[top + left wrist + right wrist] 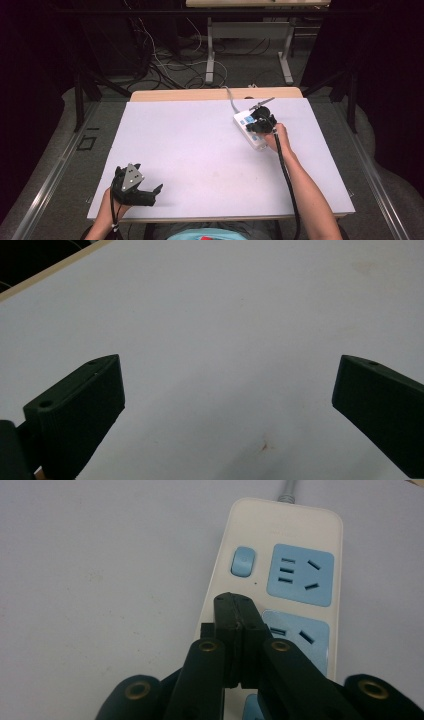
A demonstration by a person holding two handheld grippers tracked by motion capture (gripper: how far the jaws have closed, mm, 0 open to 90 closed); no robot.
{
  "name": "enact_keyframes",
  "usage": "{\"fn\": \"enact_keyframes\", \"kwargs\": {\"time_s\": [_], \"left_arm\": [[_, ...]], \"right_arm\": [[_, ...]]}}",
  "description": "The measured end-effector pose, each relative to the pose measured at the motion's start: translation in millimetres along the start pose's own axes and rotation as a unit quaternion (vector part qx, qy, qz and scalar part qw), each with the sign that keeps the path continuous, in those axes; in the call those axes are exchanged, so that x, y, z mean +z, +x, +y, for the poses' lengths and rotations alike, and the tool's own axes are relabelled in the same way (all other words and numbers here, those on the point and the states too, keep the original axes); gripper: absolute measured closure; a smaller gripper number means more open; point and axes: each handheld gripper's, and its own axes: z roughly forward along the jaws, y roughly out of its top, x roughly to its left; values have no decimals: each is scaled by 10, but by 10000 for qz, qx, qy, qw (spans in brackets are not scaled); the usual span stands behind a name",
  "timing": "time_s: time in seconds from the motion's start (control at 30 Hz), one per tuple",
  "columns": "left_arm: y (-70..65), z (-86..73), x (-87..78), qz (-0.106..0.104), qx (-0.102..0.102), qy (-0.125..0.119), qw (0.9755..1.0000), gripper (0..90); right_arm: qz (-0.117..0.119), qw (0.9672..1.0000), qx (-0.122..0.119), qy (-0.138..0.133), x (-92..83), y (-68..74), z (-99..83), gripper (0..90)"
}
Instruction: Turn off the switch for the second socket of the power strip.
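A white power strip (248, 131) with blue sockets lies at the table's far right, its grey cord (231, 98) running off the back edge. My right gripper (260, 123) hovers right over it. In the right gripper view the jaws are pressed together with nothing between them, and the right gripper (239, 605) sits just short of the strip's blue switch button (243, 560), beside a blue socket (300, 574). My left gripper (151, 192) rests near the front left corner. It stands wide open (227, 365) over the bare white surface.
The white tabletop (190, 150) has a wooden strip along its back edge (200, 94). Behind it on the floor are tangled cables (165, 65) and the legs of another table (210, 55). Black frame posts (79, 100) stand at both sides.
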Motion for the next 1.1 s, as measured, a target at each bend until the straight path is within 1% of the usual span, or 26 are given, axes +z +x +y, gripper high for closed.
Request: {"fn": "enact_keyframes", "kwargs": {"time_s": [0.1,0.17,0.2,0.33,0.37,0.4,0.47,0.5,0.57,0.6,0.63,0.67,0.73,0.77,0.8,0.83,0.87,0.9,0.93,0.97,1.0,1.03,1.07,1.1], "left_arm": [[1,-3,7,22,-6,-25,10000,3],[1,-2,7,23,-9,-30,10000,3],[1,-2,8,23,-6,-32,10000,3],[2,-3,7,22,-6,-28,10000,3],[2,-3,7,23,-6,-28,10000,3],[2,-3,6,24,-4,-29,10000,3],[1,-2,6,23,-7,-27,10000,3],[0,-3,7,23,-6,-27,10000,3],[0,-2,7,23,-9,-31,10000,3],[0,-3,7,23,-6,-27,10000,3],[1,-3,6,25,-5,-27,10000,3],[1,-3,7,24,-7,-28,10000,3],[1,-2,8,23,-8,-33,10000,3],[1,-2,9,23,-7,-33,10000,3],[1,-2,9,22,-6,-35,10000,3],[0,-2,9,22,-5,-34,10000,3],[0,-2,8,22,-4,-33,10000,3],[0,-2,7,20,-5,-29,10000,3],[3,-1,2,7,2,-2,10000,3],[0,-1,1,-18,-22,3,10000,3],[-1,-1,1,-28,-36,1,10000,3],[0,-2,0,-25,-35,1,10000,3],[0,-2,0,-28,-36,0,10000,3],[0,-2,0,-27,-35,1,10000,3]], "right_arm": [[-31,10000,-29,-12,6,2,4,900],[-52,10000,-46,33,3,19,11,900],[-79,9999,-113,32,3,22,15,900],[-83,9999,-125,33,3,21,17,900],[-83,9999,-115,-19,11,25,16,900],[-125,9998,-135,50,4,29,21,900],[-150,9998,-154,-54,-24,29,34,900],[-180,9996,-224,-13,-15,33,37,900],[-167,9996,-214,-14,-19,32,34,900],[-161,9997,-189,-61,-11,30,32,900],[-155,9998,-96,-30,-16,41,31,900],[-175,9997,-176,-21,-16,34,36,900],[-155,9997,-179,-65,-11,32,32,900],[-174,9997,-179,-11,-18,33,35,900],[-157,9998,-129,-50,-14,37,31,900],[-157,9998,-94,-29,-16,41,31,900],[-155,9998,-116,-43,-15,38,30,900],[-172,9998,-138,8,-22,36,34,900],[-159,9998,-115,-55,-14,34,31,900],[-188,9997,-123,-30,-18,31,34,900],[-197,9996,-195,-51,-22,21,32,883],[-193,9997,-160,-36,-25,23,31,847],[-166,9998,-117,-91,-20,22,28,814],[-174,9998,-107,-20,-28,22,30,795]]}}
